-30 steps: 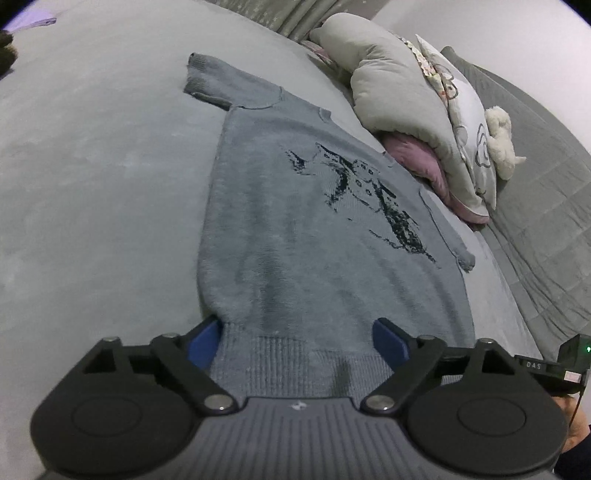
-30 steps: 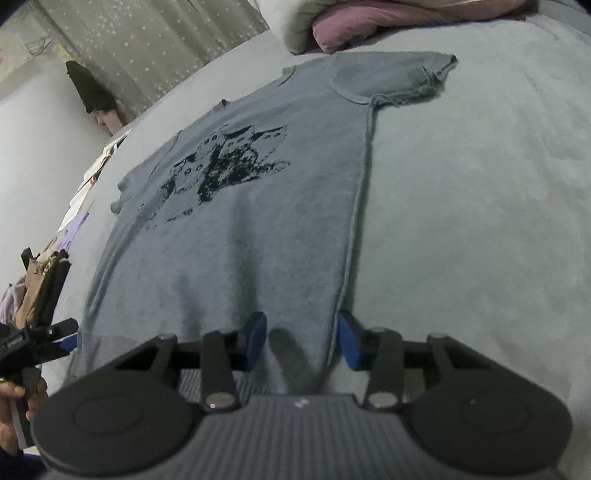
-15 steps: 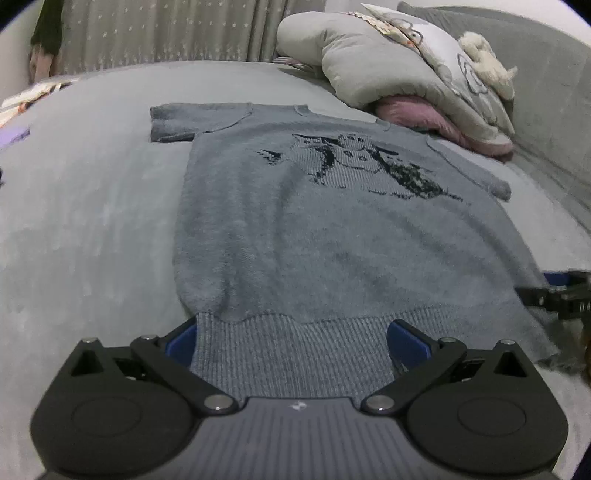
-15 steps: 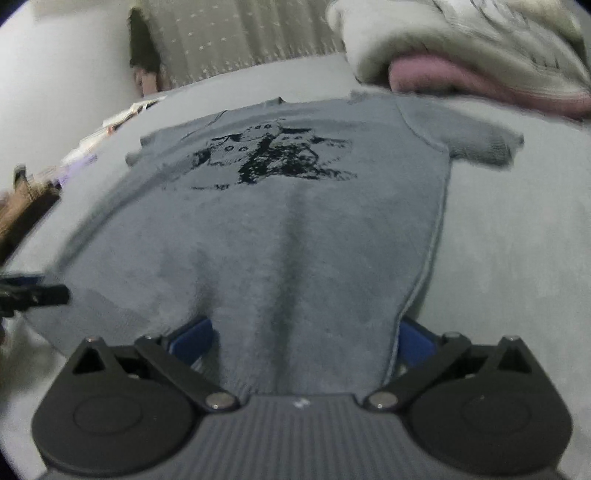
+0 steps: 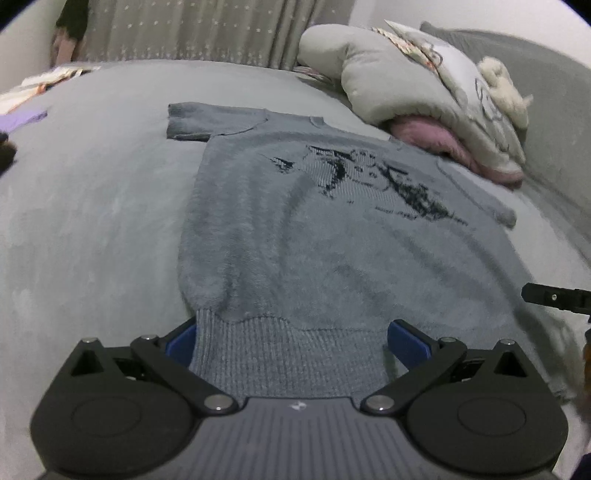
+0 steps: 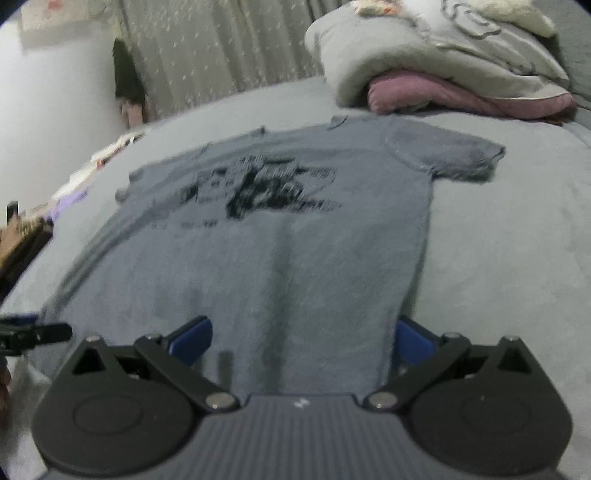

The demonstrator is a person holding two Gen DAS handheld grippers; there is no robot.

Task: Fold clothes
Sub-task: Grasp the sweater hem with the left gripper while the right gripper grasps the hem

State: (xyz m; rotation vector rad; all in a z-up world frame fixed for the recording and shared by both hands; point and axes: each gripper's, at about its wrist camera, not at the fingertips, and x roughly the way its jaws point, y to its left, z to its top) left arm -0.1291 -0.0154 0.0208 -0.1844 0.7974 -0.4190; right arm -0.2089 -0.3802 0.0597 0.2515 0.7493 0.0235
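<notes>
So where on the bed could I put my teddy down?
Bare bed lies left of the sweater, up to the curtain, and right of its sleeve. It's crowded by the pillows.

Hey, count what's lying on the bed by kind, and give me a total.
Grey knitted sweater: 1
Pale grey quilt or cushion: 1
Pink bedding bundle: 1
White plush toy: 1
Total: 4
</notes>
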